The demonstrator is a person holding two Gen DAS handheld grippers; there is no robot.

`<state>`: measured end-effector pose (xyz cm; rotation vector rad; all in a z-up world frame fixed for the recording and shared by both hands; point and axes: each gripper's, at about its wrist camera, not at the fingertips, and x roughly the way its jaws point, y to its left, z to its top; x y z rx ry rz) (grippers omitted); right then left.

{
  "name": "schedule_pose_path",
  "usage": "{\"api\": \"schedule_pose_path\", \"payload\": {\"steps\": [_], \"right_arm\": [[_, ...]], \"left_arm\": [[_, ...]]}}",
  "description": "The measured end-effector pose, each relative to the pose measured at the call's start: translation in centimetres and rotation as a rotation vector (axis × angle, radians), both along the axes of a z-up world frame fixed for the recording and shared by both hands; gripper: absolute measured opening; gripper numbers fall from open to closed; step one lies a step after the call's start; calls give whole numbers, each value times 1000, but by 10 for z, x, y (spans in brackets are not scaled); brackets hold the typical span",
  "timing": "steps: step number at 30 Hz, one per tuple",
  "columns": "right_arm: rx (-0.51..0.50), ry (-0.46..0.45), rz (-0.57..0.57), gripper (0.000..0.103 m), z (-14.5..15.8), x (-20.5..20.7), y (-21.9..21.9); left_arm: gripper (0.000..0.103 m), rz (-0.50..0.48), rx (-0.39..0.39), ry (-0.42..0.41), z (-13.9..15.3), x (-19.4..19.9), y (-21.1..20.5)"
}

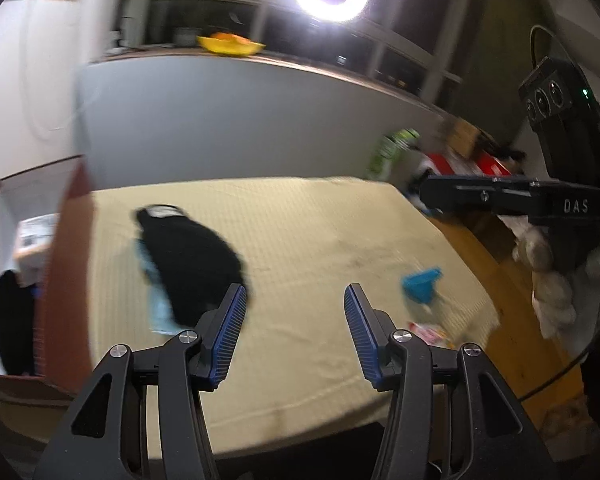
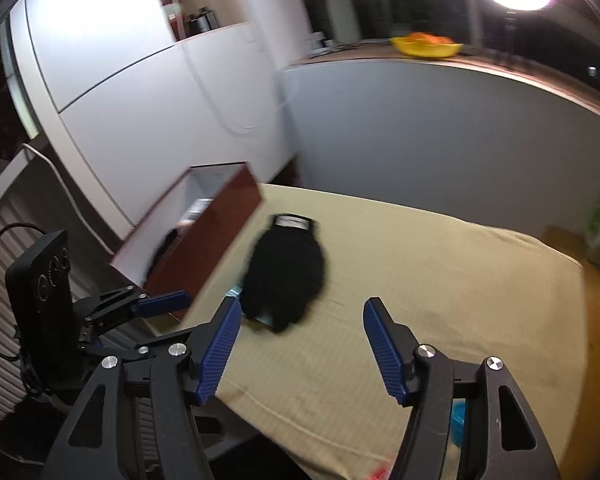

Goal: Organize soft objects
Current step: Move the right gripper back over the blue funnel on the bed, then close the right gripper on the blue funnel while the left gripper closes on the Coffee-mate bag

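left gripper (image 1: 295,312) open, empty | right gripper (image 2: 300,330) open, empty | blue cup (image 1: 421,283) clear only in left view

Both grippers same build: black linkage arms, round silver pivot screws, triangular cutouts in the outer links. Fingers (image 1: 230,334) carry blue ribbed pads. Right gripper (image 1: 520,196) body is black, marked "DAS", green LED on its camera block. Left gripper (image 2: 162,304) has a black cable looping off its back.
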<state>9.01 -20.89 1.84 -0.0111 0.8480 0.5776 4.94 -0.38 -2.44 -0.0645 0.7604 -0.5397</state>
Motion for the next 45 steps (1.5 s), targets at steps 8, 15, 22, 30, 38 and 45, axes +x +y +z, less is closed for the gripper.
{"api": "schedule_pose_path", "payload": {"steps": [8,15,22,30,38,45], "right_arm": [[-42,39,-167,68,-37,-19,-87],[-45,100,-258,68,-78,-22,-134],[-28,168,-275,68,-115,-22,-147],[-29,198,-276,68,-139,-12,-148],[-5,231,-302,68,-155,2,-156],[29,245,-278,68,-159,10,-154]], "left_arm": [[59,-208,81,4,-25,-22,-85],[67,-368,145,7,-50,-42,-145],[68,-447,223,42,-77,-45,-181],[68,-437,196,61,-93,-42,-195],[68,-416,208,62,-102,-33,-201],[68,-410,203,64,-106,-27,-204]]}}
